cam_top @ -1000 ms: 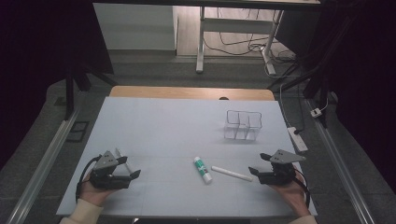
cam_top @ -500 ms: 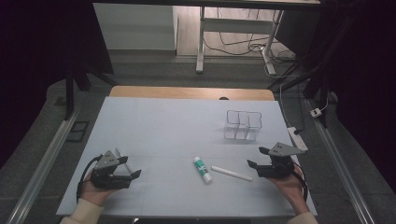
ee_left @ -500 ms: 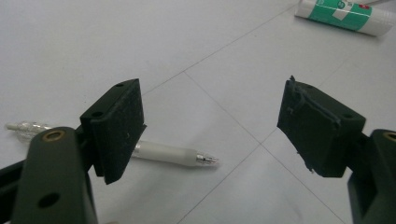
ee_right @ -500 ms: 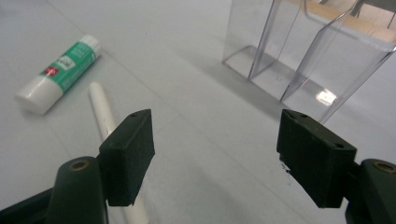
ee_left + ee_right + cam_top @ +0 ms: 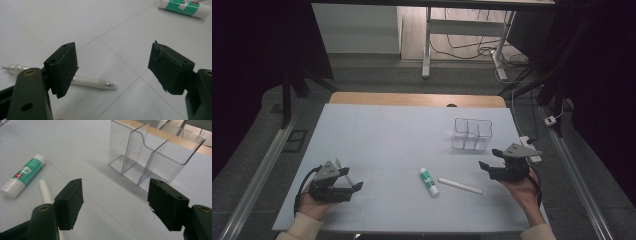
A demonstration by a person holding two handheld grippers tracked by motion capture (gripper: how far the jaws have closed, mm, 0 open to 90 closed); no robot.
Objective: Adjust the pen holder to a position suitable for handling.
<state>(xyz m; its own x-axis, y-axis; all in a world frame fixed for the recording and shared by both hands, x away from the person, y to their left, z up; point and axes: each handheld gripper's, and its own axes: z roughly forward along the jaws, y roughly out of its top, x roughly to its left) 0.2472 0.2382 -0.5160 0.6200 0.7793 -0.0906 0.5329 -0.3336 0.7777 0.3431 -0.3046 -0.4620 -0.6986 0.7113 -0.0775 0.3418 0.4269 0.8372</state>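
Observation:
My left gripper (image 5: pixel 353 179) rests low at the near left of the table, open and holding nothing (image 5: pixel 112 67). A white pen with a clear tip (image 5: pixel 92 82) lies just beyond its left jaw; from above the pen (image 5: pixel 341 165) sits at the gripper's far side. My right gripper (image 5: pixel 488 159) is at the near right, open and empty (image 5: pixel 115 200), pointing at a clear three-compartment organizer (image 5: pixel 150 152) (image 5: pixel 472 134). A green-and-white glue stick (image 5: pixel 428 181) (image 5: pixel 23 176) (image 5: pixel 185 6) and a thin white stick (image 5: pixel 460 186) (image 5: pixel 46 192) lie between the grippers.
The pale table surface (image 5: pixel 387 135) has a wooden strip (image 5: pixel 412 99) along its far edge. A white power strip (image 5: pixel 532 150) lies off the table's right side. Metal rails run along both sides of the table, and desk legs with cables stand beyond it.
My right gripper has moved away from the person, toward the clear organizer. The left gripper and the items on the table have stayed put.

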